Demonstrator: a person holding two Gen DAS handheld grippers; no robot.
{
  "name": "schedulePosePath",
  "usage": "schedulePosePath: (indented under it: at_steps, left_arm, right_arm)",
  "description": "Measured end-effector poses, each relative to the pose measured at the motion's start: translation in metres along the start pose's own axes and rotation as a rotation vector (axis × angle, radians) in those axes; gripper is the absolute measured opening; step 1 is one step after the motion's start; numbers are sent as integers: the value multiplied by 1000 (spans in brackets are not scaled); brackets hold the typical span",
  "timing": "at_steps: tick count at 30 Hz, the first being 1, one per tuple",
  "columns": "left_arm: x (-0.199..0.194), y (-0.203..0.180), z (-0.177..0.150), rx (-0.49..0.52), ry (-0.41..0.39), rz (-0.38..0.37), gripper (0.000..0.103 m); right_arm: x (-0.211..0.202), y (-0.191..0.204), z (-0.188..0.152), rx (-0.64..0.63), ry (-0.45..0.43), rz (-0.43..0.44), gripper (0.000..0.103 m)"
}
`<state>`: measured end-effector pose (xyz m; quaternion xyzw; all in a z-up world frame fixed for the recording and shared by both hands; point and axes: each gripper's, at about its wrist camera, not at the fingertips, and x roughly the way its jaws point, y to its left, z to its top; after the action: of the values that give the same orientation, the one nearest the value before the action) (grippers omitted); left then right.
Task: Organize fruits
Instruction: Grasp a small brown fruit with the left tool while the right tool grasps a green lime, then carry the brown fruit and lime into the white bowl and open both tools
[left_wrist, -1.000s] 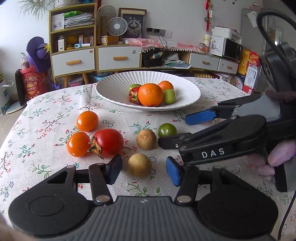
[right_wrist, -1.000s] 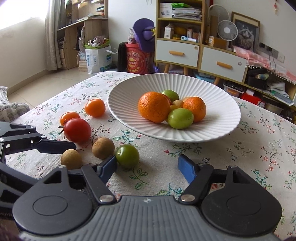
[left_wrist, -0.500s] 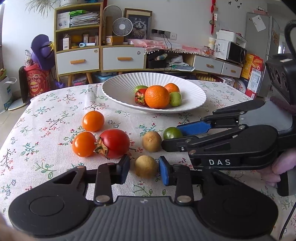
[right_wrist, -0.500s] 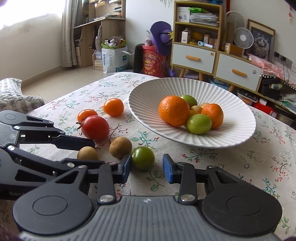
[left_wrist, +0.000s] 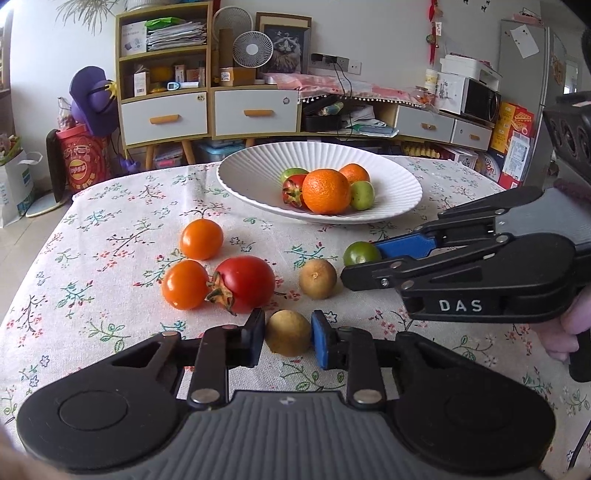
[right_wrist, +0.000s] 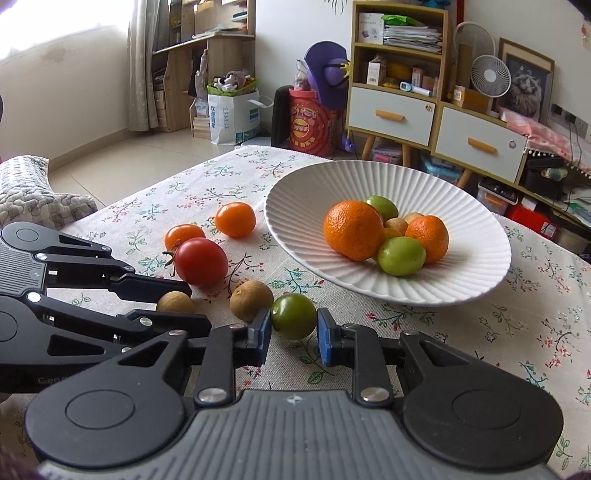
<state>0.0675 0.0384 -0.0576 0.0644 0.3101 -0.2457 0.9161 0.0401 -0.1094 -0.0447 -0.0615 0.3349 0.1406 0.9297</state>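
My left gripper (left_wrist: 288, 338) is shut on a small brown fruit (left_wrist: 289, 333) that rests on the floral tablecloth. My right gripper (right_wrist: 294, 326) is shut on a small dark green fruit (right_wrist: 294, 316), also on the cloth; it shows in the left wrist view (left_wrist: 360, 253) too. A second brown fruit (left_wrist: 317, 278), a red tomato (left_wrist: 245, 284) and two orange tomatoes (left_wrist: 201, 239) (left_wrist: 184, 284) lie loose to the left. The white ribbed plate (left_wrist: 258, 173) behind holds two oranges, green fruits and a red one.
The table edge runs along the left and far sides. Beyond stand drawer cabinets (left_wrist: 255, 110), a shelf unit, a fan, a red bucket (left_wrist: 83, 158) and boxes. The two grippers sit close together, the right one (left_wrist: 480, 280) crossing in front of the left.
Both grippers closed: the left one onto the near brown fruit, the right one onto the dark green fruit. Both moved slightly forward toward their fruits.
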Motion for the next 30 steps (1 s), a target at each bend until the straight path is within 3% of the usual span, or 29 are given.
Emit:
schedulePosePath:
  at_steps: [15, 30]
  left_arm:
    - [-16, -3, 15, -13, -45, 19, 22]
    - [10, -11, 62, -51, -52, 40, 22]
  right_arm:
    - [-17, -3, 11, 26, -25, -10, 23]
    - [-14, -47, 31, 200, -31, -89, 24]
